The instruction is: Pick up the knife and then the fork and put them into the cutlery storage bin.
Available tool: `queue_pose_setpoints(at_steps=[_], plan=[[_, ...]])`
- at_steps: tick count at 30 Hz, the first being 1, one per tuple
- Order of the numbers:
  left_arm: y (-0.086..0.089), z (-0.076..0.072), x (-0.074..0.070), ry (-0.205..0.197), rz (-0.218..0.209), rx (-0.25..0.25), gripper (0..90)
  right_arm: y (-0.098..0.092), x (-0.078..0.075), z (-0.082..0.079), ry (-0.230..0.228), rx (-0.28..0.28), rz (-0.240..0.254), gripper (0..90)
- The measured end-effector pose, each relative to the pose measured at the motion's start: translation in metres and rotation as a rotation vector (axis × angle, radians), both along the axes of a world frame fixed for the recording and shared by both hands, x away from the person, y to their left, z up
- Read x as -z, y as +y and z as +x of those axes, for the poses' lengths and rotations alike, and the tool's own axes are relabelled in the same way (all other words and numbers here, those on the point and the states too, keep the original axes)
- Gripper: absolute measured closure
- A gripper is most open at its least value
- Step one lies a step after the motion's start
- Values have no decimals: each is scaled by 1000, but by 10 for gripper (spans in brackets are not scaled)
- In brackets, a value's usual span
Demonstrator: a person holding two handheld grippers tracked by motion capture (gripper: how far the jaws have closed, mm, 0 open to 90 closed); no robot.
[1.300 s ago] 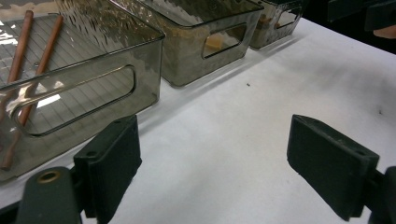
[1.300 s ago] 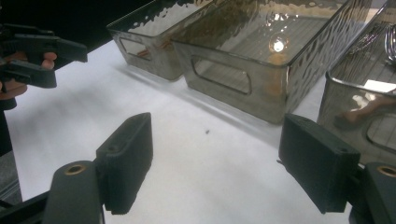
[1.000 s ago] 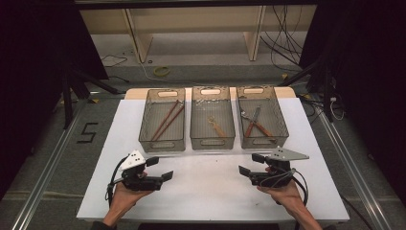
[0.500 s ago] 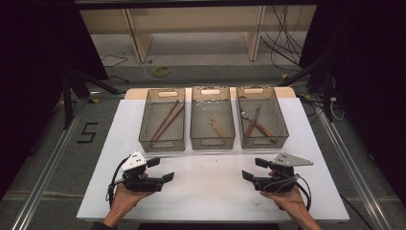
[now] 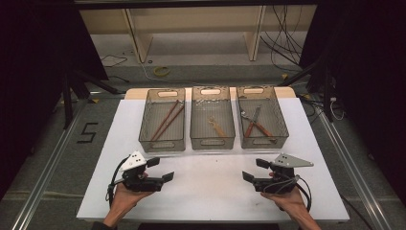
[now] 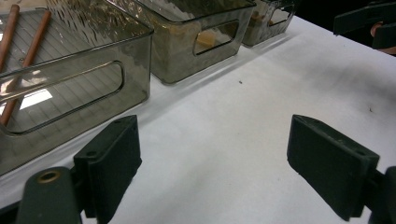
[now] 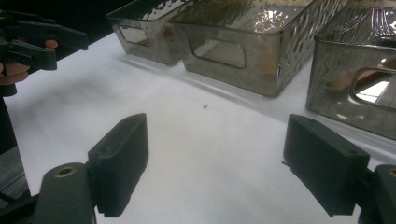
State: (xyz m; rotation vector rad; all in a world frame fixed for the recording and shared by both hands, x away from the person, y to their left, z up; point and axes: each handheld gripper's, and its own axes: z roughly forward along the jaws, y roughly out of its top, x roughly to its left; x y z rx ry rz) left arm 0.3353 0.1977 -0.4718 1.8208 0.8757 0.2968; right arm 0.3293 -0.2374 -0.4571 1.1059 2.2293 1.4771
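Smoked plastic bins x3, grippers x2, both empty.

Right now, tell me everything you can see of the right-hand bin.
The right-hand bin is a smoky, see-through plastic box, rectangular, with ribbed walls and an oval handle cut-out at each end. It stands upright at the far side of the white table, last in a row of three, close beside the middle bin. Inside lie pliers with reddish handles. Both tongs are apart from it, open and empty.
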Motion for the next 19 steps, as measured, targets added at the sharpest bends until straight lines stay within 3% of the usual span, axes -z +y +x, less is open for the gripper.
queue_pose_setpoints(at_steps=[19], plan=[[0,0,0,1,-5,-6,167,0,0,1,0,2,1,230]])
